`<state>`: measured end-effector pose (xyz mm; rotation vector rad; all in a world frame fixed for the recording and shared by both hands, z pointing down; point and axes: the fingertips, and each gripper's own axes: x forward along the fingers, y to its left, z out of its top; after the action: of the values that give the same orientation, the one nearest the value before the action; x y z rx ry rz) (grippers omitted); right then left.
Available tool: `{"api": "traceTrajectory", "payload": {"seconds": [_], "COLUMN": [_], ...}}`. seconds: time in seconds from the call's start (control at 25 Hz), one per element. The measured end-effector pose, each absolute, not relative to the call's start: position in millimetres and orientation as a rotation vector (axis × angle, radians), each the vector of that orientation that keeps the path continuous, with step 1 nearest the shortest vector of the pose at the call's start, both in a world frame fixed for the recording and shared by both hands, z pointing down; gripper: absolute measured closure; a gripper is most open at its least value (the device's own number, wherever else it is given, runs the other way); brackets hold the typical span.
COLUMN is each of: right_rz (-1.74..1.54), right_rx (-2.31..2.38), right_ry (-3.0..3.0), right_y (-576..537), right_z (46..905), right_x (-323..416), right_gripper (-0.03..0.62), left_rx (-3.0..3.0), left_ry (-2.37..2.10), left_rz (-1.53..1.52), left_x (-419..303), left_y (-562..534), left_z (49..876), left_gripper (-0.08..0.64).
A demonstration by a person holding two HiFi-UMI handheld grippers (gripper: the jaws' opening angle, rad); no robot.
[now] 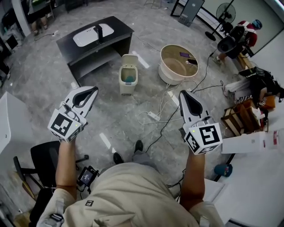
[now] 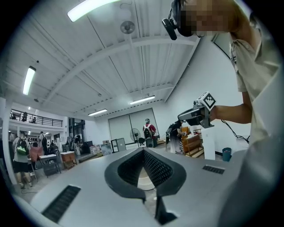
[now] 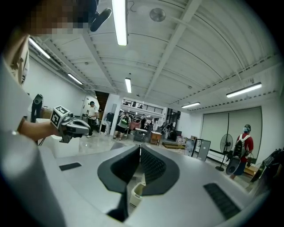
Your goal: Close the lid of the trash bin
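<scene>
head view, left gripper (image 1: 93, 90) and right gripper (image 1: 182, 93) seemingly closed, empty

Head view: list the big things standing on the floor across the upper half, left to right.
black desk → trash bin → round beige tub → standing fan

This is a big open workshop hall. An arched white ceiling (image 3: 186, 53) carries strip lights (image 3: 119, 22), and a railed mezzanine (image 2: 35, 119) overlooks the polished grey floor (image 1: 40, 75). A power strip (image 1: 154, 115) lies at twelve o'clock, a pedestal fan (image 1: 225, 11) stands at one, and a dark desk (image 1: 95, 42) at eleven.
</scene>
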<state>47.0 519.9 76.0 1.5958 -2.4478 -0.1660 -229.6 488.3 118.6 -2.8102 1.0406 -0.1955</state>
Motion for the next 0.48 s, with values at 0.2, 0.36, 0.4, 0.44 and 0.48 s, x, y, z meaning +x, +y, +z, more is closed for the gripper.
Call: {"api": "traceTrajectory", "payload": {"seconds": [0.2, 0.36, 0.4, 0.44, 0.48], "right_rz": [-0.176, -0.148, -0.139, -0.129, -0.12], "right_rx": [1.589, 1.59, 1.594, 1.598, 1.599], "right_ry": [-2.437, -2.435, -2.439, -2.442, -2.446], "right_y": [514.2, 500.4, 494.6, 487.5, 478.9], "right_z": [71.8, 79.4, 81.8, 84.7, 87.9], "right_x": [33.1, 35.0, 36.8, 38.6, 39.9], "right_gripper": [0.566, 0.566, 0.566, 0.566, 0.566], "left_rx": [-2.804, -2.817, -2.818, -2.817, -2.814], "left_ry": [1.044, 1.065, 1.072, 1.078, 1.085], "left_rz": [-0.165, -0.199, -0.217, -0.228, -0.231], "left_x": [-242.3, -247.8, -248.7, -249.1, -249.7], "left_y": [479.2, 469.6, 465.2, 459.7, 453.4], "left_z": [121.4, 132.0, 134.7, 136.7, 138.3], "left_gripper": [0.545, 0.545, 0.545, 0.545, 0.545]}}
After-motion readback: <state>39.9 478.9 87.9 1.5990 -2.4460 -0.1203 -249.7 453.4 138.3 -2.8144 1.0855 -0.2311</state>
